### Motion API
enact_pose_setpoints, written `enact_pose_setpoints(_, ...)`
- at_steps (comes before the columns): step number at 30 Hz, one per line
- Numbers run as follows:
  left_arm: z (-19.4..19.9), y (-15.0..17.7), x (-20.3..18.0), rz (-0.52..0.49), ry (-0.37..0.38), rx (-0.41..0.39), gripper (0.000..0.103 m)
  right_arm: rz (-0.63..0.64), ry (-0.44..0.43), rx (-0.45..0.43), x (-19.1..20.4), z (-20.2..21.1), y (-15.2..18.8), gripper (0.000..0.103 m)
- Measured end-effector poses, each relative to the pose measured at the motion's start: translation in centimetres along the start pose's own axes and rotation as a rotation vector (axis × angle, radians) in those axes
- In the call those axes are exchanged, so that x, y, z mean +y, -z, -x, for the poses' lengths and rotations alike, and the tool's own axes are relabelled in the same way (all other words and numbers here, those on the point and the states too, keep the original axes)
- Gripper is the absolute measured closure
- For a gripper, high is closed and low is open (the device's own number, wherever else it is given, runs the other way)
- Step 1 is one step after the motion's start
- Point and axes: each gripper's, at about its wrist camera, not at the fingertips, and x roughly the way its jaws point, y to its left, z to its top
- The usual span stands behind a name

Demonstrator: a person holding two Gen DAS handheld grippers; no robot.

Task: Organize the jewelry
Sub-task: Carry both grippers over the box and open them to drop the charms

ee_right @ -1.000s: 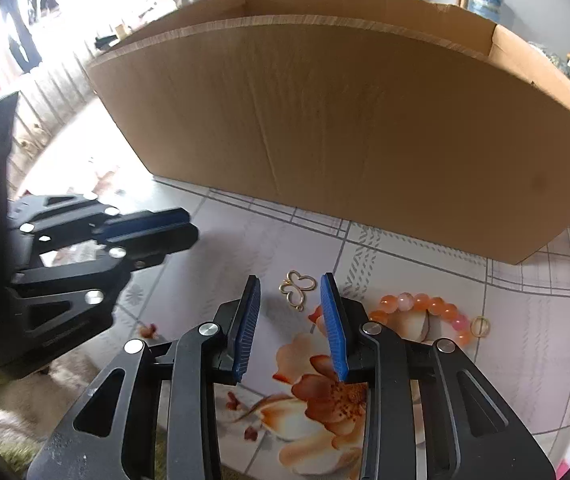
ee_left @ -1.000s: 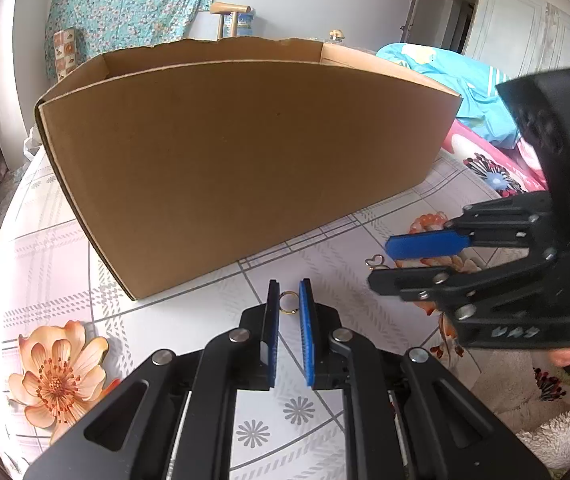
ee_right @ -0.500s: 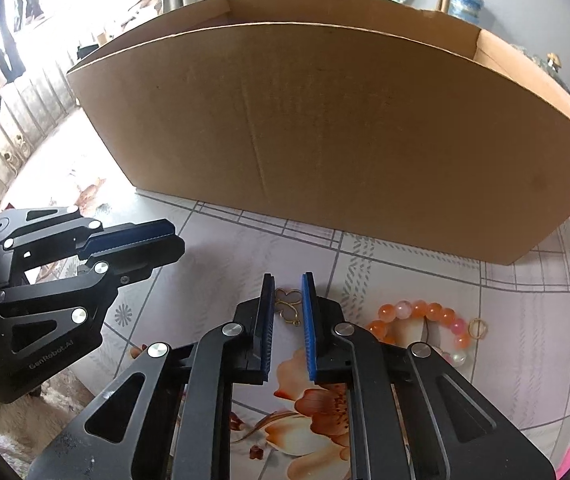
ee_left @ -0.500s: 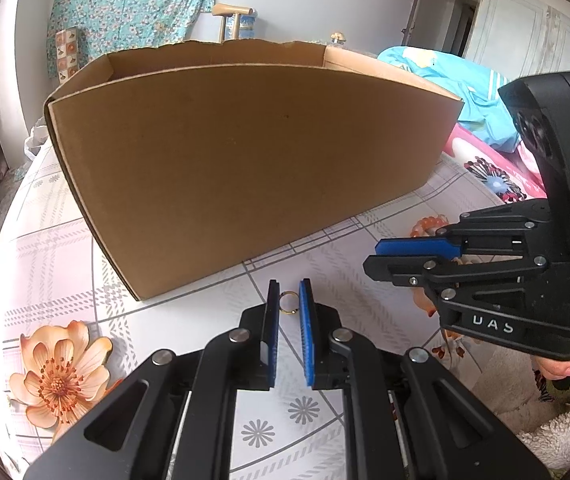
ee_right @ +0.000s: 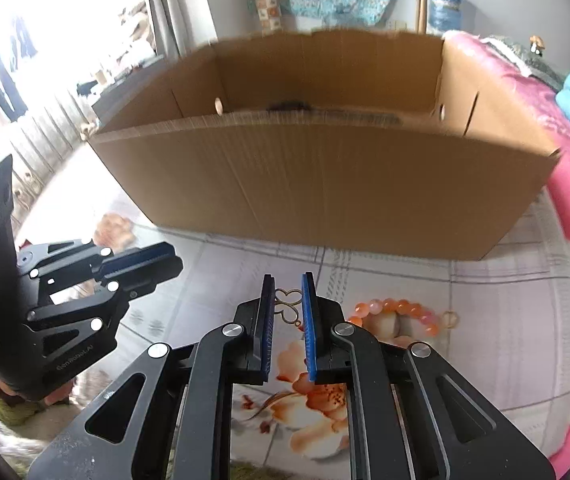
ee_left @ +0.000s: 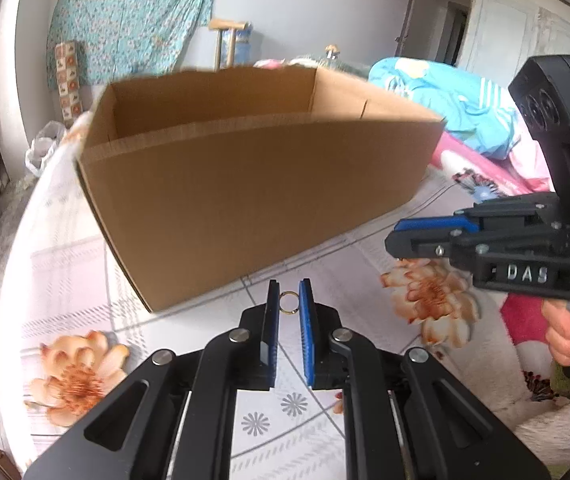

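My left gripper (ee_left: 288, 291) is shut on a small gold ring (ee_left: 288, 303), held at the fingertips above the floral tablecloth. Just ahead stands an open cardboard box (ee_left: 253, 200). In the right wrist view, my right gripper (ee_right: 288, 289) is shut on a gold butterfly-shaped charm (ee_right: 287, 306), lifted off the cloth in front of the box (ee_right: 325, 184). Each gripper shows in the other's view: the right gripper (ee_left: 395, 237) to the right, the left gripper (ee_right: 175, 266) to the left. An orange bead bracelet (ee_right: 393, 307) lies on the cloth to the right of the right gripper.
Another small gold ring (ee_right: 450, 317) lies at the bracelet's right end. A person's hand (ee_left: 569, 332) holds the right gripper's handle. Bedding in blue (ee_left: 457, 108) and pink lies right of the box. The table edge curves away on the left.
The right gripper shut on the butterfly charm and lifted it off the cloth. Both grippers rose, so the inside of the box now shows. The left still holds its ring.
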Motion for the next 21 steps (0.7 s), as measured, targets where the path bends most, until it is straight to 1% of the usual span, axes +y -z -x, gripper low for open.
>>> enact_pose_setpoints(4,3.4,-1.9,-1.2,-0.067,0.002,-0.077,0.094,0.003,-0.026,-0.079,-0.1,3.3,-0.9,0.092)
enact_pose_setpoints(7,5.1,-3.7,-1.7,-0.091,0.033,-0.134,0.094,-0.006,-0.057,-0.138,-0.6,5.1,-2.2,0.092)
enact_pose_setpoints(10,5.7,-5.9,-1.7,-0.104,0.070,-0.181,0.094,-0.025,-0.085,-0.180,-1.6,6.0,-4.0,0.092)
enact_pose_setpoints(12,5.2,-7.3,-1.6,-0.103,0.081,-0.184,0.094,-0.034,-0.084,-0.195,-2.3,5.6,-5.2,0.092)
enact_pose_setpoints(13,4.7,-8.1,-1.3,-0.098,0.087,-0.179,0.094,-0.044,-0.093,-0.192,-2.6,5.5,-6.0,0.092)
enact_pose_setpoints(14,3.7,-9.1,-0.9,-0.082,0.092,-0.156,0.094,-0.054,-0.105,-0.184,-2.7,3.9,-6.0,0.092)
enact_pose_setpoints(18,-0.3,-11.8,0.9,-0.014,0.109,-0.052,0.094,-0.090,-0.148,-0.135,-4.0,1.5,-7.9,0.092)
enact_pose_setpoints(20,-2.3,-12.8,1.7,0.008,0.098,0.012,0.094,-0.105,-0.134,-0.089,-4.9,-0.3,-8.9,0.092)
enact_pose_setpoints(21,-3.6,-13.2,2.2,0.030,0.100,0.049,0.094,-0.107,-0.129,-0.074,-4.9,-0.8,-9.0,0.092)
